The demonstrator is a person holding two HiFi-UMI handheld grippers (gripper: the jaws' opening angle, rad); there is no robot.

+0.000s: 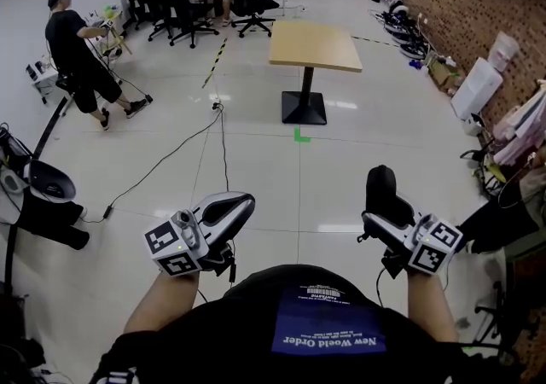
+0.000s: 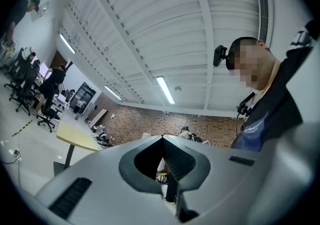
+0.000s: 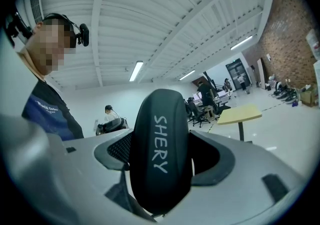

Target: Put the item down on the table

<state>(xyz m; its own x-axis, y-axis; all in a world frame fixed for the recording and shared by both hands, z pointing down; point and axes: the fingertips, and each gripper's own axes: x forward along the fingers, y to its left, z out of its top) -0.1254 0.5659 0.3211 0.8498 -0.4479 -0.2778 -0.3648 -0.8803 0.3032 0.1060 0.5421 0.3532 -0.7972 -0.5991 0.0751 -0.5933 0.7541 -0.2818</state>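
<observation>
Right gripper (image 1: 380,220) is clamped on a black oval case (image 3: 161,159) marked SHERY; left gripper (image 1: 239,203) is held closed and empty. A table (image 1: 314,45) is seen well ahead.

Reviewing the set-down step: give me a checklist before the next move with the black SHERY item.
1. Right gripper shut on the black item: ok.
2. Grip secure: cannot tell; much of the item sticks out past the jaws.
3. Left gripper shut with nothing in it: ok.
4. Table within reach: not ok; it stands well ahead across the floor.
5. Free spot on the table top: ok; the head view shows it bare.
6. Floor cable off the straight route: probably ok; it runs left of the table base.
</observation>
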